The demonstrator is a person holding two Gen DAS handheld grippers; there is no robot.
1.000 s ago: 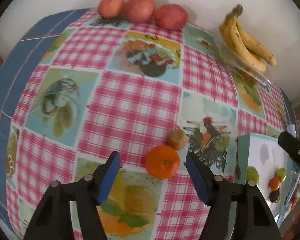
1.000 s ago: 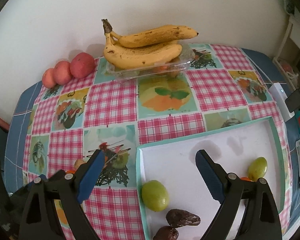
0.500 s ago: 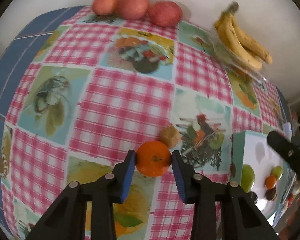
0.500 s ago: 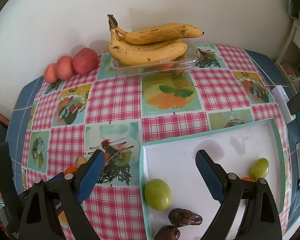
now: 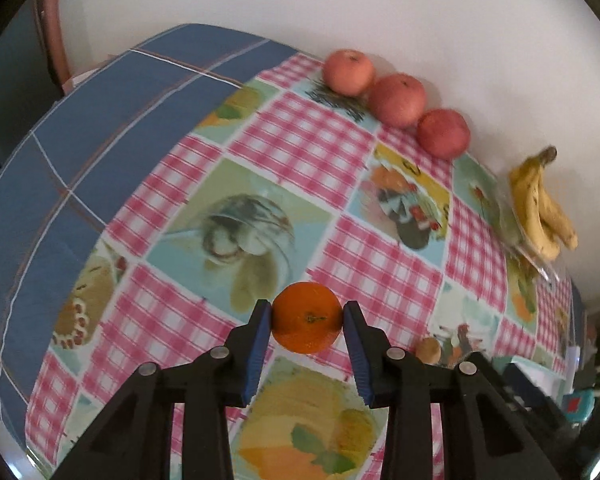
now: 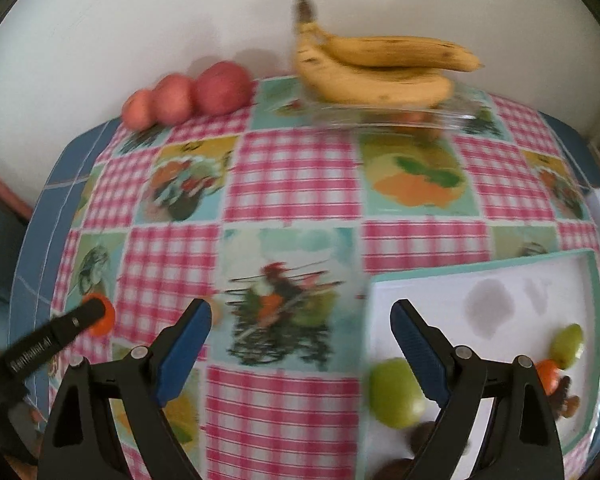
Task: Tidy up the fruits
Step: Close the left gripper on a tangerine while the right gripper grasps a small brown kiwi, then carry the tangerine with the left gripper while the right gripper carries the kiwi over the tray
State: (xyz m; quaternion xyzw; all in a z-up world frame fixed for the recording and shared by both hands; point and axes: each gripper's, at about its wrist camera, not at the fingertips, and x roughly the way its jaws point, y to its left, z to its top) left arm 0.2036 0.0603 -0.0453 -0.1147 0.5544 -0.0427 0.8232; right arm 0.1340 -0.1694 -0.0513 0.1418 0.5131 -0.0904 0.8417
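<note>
The left gripper (image 5: 307,322) clamps an orange (image 5: 306,318) between its blue pads, lifted above the checked tablecloth (image 5: 332,168). A small brown fruit (image 5: 428,349) lies on the cloth just right of it. The right gripper (image 6: 301,322), jaws wide with nothing between them and just closing a little, hangs over the cloth beside a white tray (image 6: 432,292) holding a green fruit (image 6: 394,394) and other small pieces. Far back, three apples (image 5: 396,100) line the wall, with bananas (image 6: 380,70) on a clear box (image 6: 396,114).
</note>
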